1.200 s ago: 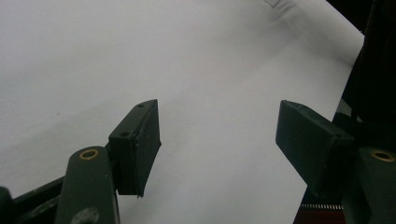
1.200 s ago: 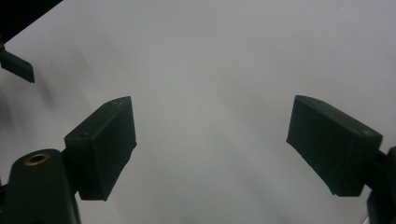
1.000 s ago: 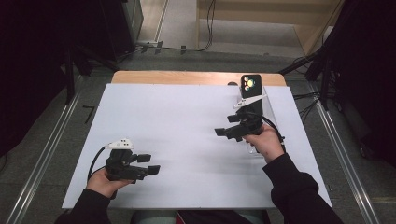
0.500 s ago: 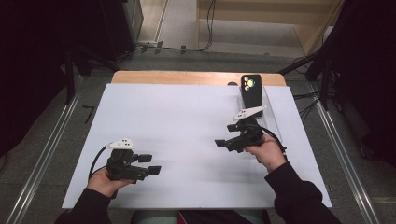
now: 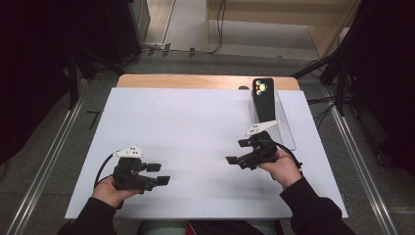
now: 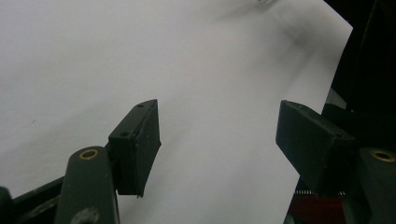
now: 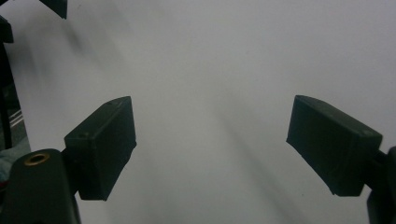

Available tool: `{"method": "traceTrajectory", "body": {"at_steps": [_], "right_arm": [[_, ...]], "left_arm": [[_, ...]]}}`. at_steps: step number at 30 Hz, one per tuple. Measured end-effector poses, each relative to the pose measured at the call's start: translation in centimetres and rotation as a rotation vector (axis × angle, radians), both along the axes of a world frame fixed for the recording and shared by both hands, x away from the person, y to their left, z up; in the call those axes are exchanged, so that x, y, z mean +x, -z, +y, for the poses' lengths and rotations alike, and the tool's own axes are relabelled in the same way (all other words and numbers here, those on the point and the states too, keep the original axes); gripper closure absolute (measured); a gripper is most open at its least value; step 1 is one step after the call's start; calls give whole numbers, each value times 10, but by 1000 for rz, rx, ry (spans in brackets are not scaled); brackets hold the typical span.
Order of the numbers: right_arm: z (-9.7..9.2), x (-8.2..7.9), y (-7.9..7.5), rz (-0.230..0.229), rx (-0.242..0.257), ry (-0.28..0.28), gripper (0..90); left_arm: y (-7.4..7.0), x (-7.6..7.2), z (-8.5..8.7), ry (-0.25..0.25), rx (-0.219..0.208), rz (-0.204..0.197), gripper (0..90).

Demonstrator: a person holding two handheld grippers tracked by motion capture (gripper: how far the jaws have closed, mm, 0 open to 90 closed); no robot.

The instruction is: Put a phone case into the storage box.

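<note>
My left gripper [image 5: 157, 174] rests low over the white table sheet [image 5: 195, 122] near its front left, held by the person's left hand. Its jaws are open with only bare sheet between them [image 6: 219, 144]. My right gripper [image 5: 238, 152] hovers at the right of the sheet, pointing left, also open on nothing [image 7: 212, 149]. A black phone [image 5: 263, 100] stands tilted on a clear stand [image 5: 286, 132] at the back right, behind the right gripper and apart from it.
A wooden table edge [image 5: 195, 81] shows behind the sheet. Metal rails [image 5: 49, 161] run along the floor on both sides, and cables [image 5: 318, 105] lie at the right. The sheet's front edge [image 6: 308, 140] is close to the left gripper.
The right gripper has drawn back from the phone, moving toward the person and slightly left. The left gripper has stayed in place.
</note>
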State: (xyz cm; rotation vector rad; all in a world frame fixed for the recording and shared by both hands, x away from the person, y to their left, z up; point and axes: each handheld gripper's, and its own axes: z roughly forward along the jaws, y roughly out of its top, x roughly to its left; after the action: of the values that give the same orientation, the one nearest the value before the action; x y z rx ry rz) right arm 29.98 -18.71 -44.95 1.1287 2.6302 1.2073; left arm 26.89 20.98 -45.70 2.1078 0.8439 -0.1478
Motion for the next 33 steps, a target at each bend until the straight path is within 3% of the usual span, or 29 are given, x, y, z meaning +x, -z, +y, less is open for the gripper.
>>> {"method": "traceTrajectory", "body": {"at_steps": [33], "right_arm": [[-45,-42,21,47,-3,34,138]], "left_arm": [[0,-1,-2,10,-2,-3,306]]}}
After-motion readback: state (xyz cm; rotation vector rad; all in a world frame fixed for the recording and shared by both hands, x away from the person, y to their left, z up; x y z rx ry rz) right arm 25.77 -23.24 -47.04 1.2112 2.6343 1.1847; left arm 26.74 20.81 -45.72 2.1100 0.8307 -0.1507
